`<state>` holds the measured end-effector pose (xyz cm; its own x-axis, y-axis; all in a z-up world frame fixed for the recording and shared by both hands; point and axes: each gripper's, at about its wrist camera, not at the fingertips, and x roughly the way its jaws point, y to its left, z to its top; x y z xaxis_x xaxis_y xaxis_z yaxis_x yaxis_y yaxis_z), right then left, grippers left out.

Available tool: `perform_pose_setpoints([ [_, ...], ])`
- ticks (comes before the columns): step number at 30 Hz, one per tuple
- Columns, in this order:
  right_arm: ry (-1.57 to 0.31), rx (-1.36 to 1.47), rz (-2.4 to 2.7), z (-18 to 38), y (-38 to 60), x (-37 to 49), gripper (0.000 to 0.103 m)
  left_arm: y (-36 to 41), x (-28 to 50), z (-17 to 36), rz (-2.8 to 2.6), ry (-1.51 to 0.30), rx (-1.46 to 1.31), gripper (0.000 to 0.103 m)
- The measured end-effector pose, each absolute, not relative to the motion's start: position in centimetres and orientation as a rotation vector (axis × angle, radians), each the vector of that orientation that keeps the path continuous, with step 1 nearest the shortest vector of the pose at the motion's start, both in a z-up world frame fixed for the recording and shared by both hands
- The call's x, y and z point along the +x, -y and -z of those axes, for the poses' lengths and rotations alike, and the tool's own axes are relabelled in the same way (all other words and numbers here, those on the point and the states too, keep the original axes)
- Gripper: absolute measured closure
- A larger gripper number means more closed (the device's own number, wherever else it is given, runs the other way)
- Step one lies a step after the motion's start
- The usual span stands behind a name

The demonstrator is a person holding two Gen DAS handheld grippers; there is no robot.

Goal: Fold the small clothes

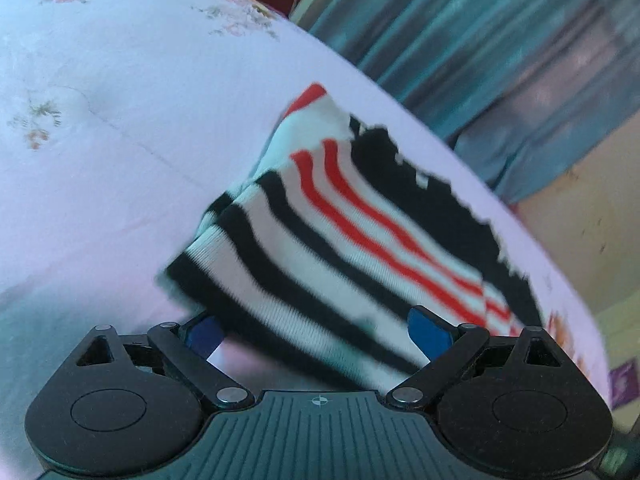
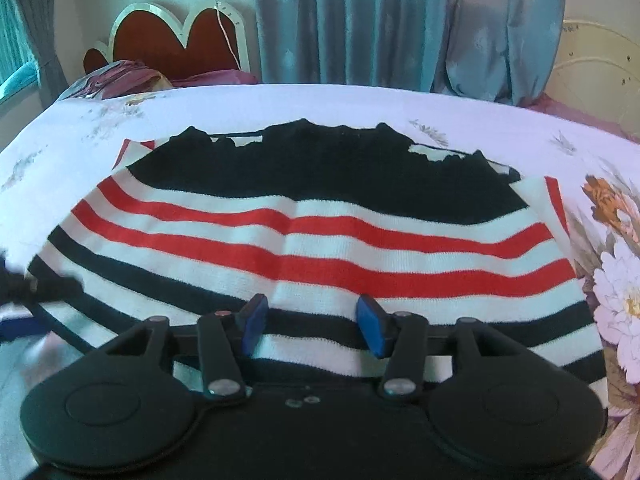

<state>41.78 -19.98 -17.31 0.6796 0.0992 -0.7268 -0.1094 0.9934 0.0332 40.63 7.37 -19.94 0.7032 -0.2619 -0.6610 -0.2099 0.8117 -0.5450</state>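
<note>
**A bedroom in cool daylight**

A bed with a pale floral sheet (image 2: 360, 104) fills the room. At its far left corner stands a red, white-edged headboard (image 2: 176, 40). Teal curtains (image 2: 360, 20) hang behind (some bunched, greyer), and a window (image 2: 16, 60) shows at far left.

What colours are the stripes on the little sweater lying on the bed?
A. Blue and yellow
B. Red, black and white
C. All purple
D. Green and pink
B: the sweater on the flowered bedsheet shows red, black and white stripes below a solid black upper part.
</note>
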Motion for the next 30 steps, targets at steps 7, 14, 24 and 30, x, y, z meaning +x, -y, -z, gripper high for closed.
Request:
perform_pose_setpoints([
  [7, -0.757, -0.008, -0.12, 16.2, 20.2, 43.0, 0.053, -7.5, 43.2, 20.8, 0.007, -0.711, -0.76, 0.011],
  [14, -0.78, -0.047, -0.128, 17.8, 19.8, 43.4, 0.05, -7.9, 44.0, 21.5, -0.05, -0.693, -0.763, 0.066],
  [24, -0.783, -0.019, -0.137, 17.4, 20.4, 43.6, 0.049, -6.8, 43.8, 18.8, 0.007, -0.635, -0.655, 0.087],
  [30, -0.764, 0.098, -0.118, 16.4, 22.5, 42.7, 0.049, -3.4, 44.2, 14.6, 0.133, -0.559, -0.497, 0.087],
])
